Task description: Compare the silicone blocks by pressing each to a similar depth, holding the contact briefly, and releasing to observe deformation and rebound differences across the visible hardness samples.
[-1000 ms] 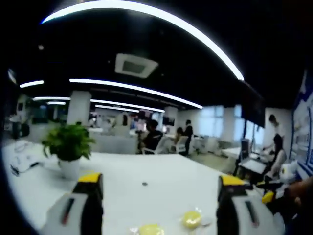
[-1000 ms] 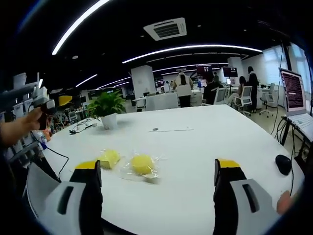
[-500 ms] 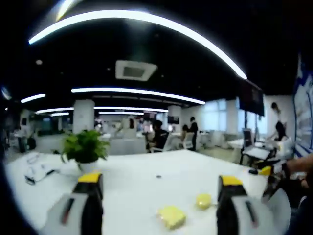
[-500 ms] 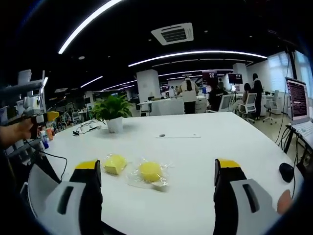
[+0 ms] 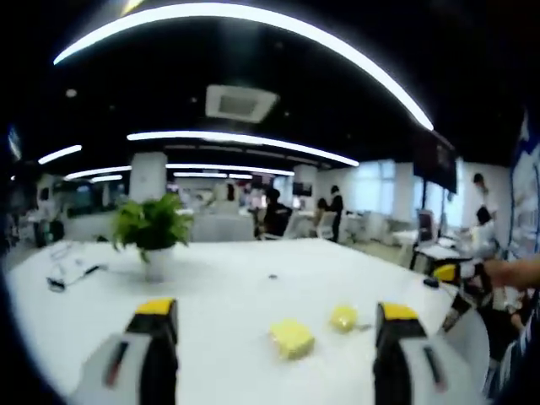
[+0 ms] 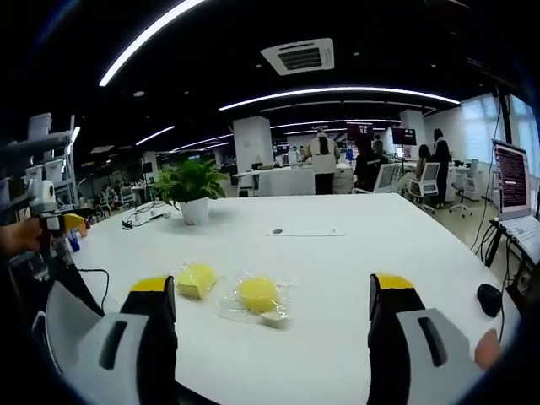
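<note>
Yellow-tipped jaws of the right gripper (image 6: 272, 308) stand wide apart over the near edge of the white table (image 6: 396, 245), holding nothing. Just beyond them, between the jaws in the right gripper view, lie the two silicone samples: a yellow square block (image 6: 197, 279) on the left and, just beside it but apart, a round yellow block (image 6: 258, 294) sitting inside a clear, crinkled plastic wrapper (image 6: 274, 315). Whether the square one has any wrapping I cannot tell.

The left gripper (image 5: 277, 329) is likewise spread wide and grips nothing. From its side the square block (image 5: 292, 337) lies nearer and the round one (image 5: 343, 317) a little beyond it, both on bare tabletop between the jaws, untouched by either tool.

Farther across the table a white pot (image 6: 196, 211) holds a leafy green plant (image 6: 191, 180). Near it cables (image 6: 145, 217) trail over the table's left edge. A small dark spot (image 6: 277, 231) and a thin flat strip lie mid-table; too small to identify. A black mouse (image 6: 488, 302) sits at the right edge, half cut off by the frame, and a lit monitor (image 6: 511, 179) stands beyond.

In the distance, people (image 6: 322, 159) stand and sit among desks, blurred under long ceiling lights (image 6: 337, 89).
</note>
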Available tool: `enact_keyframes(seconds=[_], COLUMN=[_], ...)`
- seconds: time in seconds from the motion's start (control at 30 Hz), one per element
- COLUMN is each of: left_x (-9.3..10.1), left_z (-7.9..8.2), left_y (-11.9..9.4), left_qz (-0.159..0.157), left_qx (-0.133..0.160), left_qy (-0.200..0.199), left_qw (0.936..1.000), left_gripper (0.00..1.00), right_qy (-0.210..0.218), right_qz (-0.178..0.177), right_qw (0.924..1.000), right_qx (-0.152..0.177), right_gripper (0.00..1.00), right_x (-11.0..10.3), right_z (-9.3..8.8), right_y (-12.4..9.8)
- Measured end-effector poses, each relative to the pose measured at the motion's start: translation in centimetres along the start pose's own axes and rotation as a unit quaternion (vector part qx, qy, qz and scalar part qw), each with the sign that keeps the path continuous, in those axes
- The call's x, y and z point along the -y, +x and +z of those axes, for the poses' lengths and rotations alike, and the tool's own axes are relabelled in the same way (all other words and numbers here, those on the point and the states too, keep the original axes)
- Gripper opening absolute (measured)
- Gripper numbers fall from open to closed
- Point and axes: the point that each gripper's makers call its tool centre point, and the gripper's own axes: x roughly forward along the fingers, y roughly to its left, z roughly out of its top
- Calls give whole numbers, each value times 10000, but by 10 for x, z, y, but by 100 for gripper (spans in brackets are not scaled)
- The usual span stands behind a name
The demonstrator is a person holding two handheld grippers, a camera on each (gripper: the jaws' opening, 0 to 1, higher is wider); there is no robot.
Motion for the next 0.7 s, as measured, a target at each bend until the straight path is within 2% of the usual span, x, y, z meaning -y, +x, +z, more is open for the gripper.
enact_keyframes(seconds=[0.17,0.27,0.4,0.5,0.53,0.63,0.7], left_x=[6,10,18,22,23,23,22], left_z=[-22,-31,-39,-39,-41,-49,-51], left_y=[-7,-8,-8,-8,-7,-6,-5], left_qz=[-66,-146,-245,-354,-353,-397,-434], left_qx=[-281,-348,-508,-461,-524,-713,-779], left_qy=[-61,-141,-28,-69,-96,-16,1], left_qw=[9996,9992,9984,9983,9980,9967,9960], left_gripper=[100,100,100,100,100,100,99], right_qy=[-213,-248,-544,-284,-232,-347,-385], right_qz=[-12,-40,-106,-240,-285,-445,-358], right_qw=[9996,9995,9978,9988,9988,9958,9938], right_qx=[-204,-208,-354,-326,-324,-720,-975], right_gripper=[91,93,96,96,96,96,96], right_x=[-2,3,4,12,15,25,24], right_z=[-10,-12,-17,-17,-18,-32,-42], right_y=[-1,-3,-6,-9,-9,-11,-12])
